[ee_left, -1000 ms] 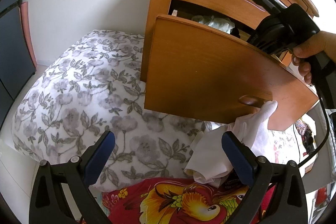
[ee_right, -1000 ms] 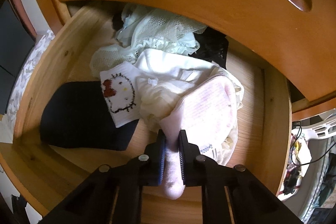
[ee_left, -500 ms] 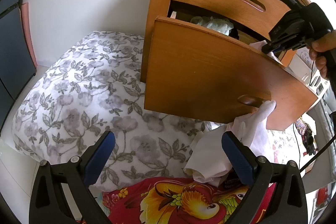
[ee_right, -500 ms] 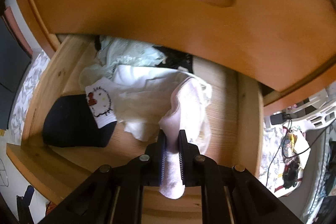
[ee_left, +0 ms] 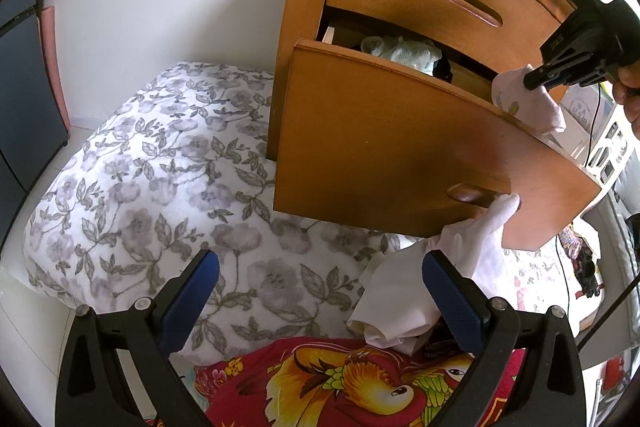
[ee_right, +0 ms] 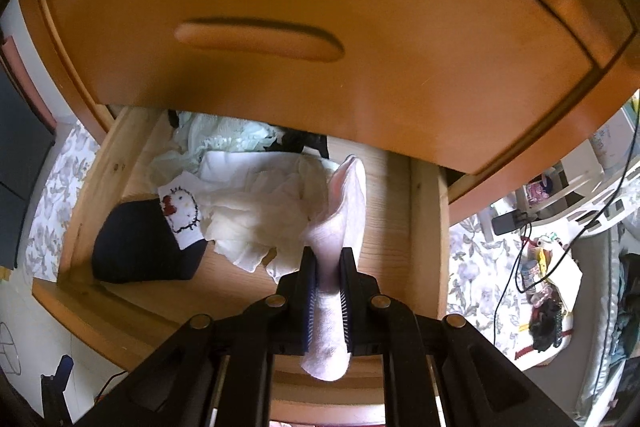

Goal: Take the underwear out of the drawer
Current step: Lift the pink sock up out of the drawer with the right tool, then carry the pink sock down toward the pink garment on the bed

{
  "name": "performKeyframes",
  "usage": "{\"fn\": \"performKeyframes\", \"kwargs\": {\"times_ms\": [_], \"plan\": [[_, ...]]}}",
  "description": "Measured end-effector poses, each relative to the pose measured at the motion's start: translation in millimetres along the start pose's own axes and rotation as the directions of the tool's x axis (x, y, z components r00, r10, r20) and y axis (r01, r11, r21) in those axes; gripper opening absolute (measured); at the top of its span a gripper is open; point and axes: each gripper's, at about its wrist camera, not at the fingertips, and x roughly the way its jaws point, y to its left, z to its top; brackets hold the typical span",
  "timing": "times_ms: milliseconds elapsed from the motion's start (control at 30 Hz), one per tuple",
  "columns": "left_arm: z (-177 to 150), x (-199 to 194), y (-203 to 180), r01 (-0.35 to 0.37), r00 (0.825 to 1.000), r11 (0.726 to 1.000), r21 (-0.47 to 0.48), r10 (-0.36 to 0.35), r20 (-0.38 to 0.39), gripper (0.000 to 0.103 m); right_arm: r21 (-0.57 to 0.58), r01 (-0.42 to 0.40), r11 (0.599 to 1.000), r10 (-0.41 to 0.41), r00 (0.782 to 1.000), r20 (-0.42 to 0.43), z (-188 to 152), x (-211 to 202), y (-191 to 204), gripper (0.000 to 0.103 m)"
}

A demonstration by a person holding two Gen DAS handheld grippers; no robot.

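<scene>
My right claw (ee_right: 327, 269) is clamped on a pale pink piece of underwear (ee_right: 340, 215), hanging above the open drawer (ee_right: 394, 227) with its tip over the other clothes (ee_right: 256, 211). My left claw (ee_left: 318, 287) gapes wide, holding nothing, over the floral bedding (ee_left: 160, 187).
</scene>
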Motion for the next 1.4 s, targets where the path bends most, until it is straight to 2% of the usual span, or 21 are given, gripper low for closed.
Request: {"fn": "performKeyframes", "kwargs": {"times_ms": [433, 800, 1067, 1233, 1400], "plan": [[2, -10, -3, 0.004, 1.000, 1.000, 0.000, -0.004, 0.022, 0.101, 0.012, -0.020, 1.000, 0.019, 0.996, 0.086, 4, -54, -7, 0.011], [2, -26, -13, 0.003, 0.999, 1.000, 0.022, -0.004, 0.049, 0.101, -0.037, -0.057, 0.998, 0.064, 0.972, 0.224, -15, -133, -5, 0.012], [-1, -32, -17, 0.003, 0.999, 1.000, 0.020, -0.004, 0.045, 0.101, -0.089, -0.102, 0.991, 0.125, 0.939, 0.320, -51, -191, -7, 0.012], [-3, -40, -20, -0.005, 0.999, 1.000, 0.027, 0.003, 0.046, 0.101, -0.111, -0.120, 0.987, 0.151, 0.924, 0.351, -83, -212, -11, 0.012], [-5, -50, -23, -0.021, 0.998, 0.999, 0.037, 0.018, 0.055, 0.101, -0.120, -0.134, 0.984, 0.169, 0.919, 0.357, -110, -217, -19, 0.012]]}}
